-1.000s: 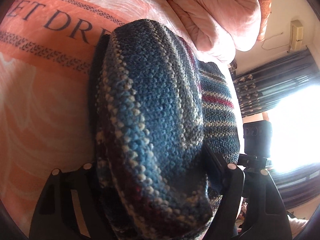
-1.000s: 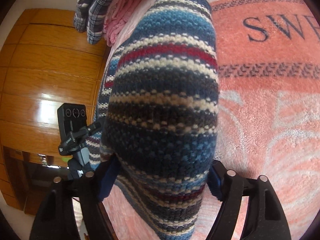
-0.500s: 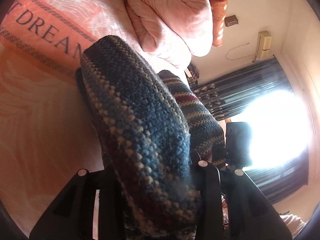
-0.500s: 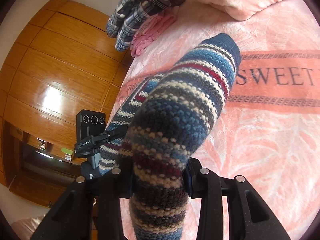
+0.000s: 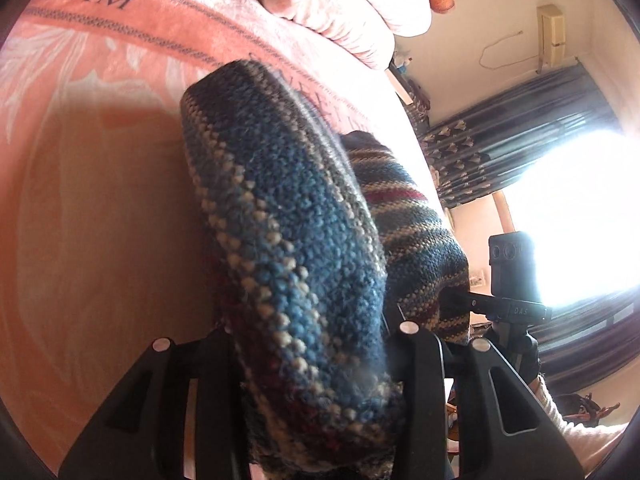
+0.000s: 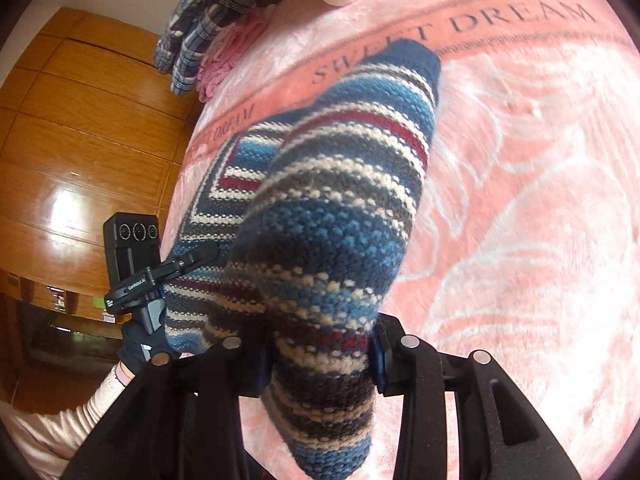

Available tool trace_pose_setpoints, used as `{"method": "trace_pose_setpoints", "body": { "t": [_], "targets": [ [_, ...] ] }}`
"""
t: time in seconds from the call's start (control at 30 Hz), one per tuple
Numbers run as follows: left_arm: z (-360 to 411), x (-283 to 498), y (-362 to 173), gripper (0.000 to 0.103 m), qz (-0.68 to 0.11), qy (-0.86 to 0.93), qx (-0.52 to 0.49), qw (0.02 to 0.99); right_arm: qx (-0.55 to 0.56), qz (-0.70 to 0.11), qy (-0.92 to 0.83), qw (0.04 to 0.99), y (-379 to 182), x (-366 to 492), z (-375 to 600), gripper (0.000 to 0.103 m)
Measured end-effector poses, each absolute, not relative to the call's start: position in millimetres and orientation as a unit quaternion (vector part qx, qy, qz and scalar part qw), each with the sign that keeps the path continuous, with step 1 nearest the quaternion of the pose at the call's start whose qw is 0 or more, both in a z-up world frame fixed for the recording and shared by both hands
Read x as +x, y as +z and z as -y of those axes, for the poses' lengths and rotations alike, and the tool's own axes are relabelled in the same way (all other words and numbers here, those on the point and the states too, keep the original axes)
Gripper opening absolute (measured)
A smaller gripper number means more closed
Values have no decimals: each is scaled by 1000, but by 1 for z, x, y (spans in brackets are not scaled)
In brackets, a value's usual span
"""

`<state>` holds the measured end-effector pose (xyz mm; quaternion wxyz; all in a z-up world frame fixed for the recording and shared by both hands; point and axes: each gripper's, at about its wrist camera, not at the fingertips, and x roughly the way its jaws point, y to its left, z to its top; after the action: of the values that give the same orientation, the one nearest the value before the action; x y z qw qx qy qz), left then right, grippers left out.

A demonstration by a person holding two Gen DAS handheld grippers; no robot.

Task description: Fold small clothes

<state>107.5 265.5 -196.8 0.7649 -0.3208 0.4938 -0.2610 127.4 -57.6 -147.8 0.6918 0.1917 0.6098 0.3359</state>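
Both claws, the left gripper [image 5: 316, 344] and right gripper [image 6: 316, 344], are clamped on the striped knit garment [image 6: 340, 208], which hangs between them above the pink blanket [image 6: 520, 200]; mid-fold, the next move likely calls for lowering it evenly ahead.

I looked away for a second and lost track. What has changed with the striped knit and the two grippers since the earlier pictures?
Both grippers have lifted the striped knit up off the pink blanket; more of the blanket and room shows now. The fingers of the left gripper and the right gripper have closed in tighter on it. Unchanged: each gripper still grips the knit; the plaid clothes lie where they were.
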Motion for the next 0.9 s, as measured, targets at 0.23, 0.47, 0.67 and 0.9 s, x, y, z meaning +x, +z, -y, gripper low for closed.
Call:
{"method": "trace_pose_setpoints", "body": {
  "t": [0.23,0.47,0.67,0.9],
  "targets": [
    [-277,96,-225,48,-505,-243,-325,762,230,-620,312,682,-190,109,66,50],
    [-288,83,-182,51,-519,-181,-270,790,237,-612,298,693,-166,91,77,66],
    [-289,24,-139,51,-481,-139,-240,832,245,-611,289,695,-160,68,86,68],
    [-268,-17,-138,55,-497,-155,-254,815,266,-625,264,685,-180,55,94,68]
  ]
}}
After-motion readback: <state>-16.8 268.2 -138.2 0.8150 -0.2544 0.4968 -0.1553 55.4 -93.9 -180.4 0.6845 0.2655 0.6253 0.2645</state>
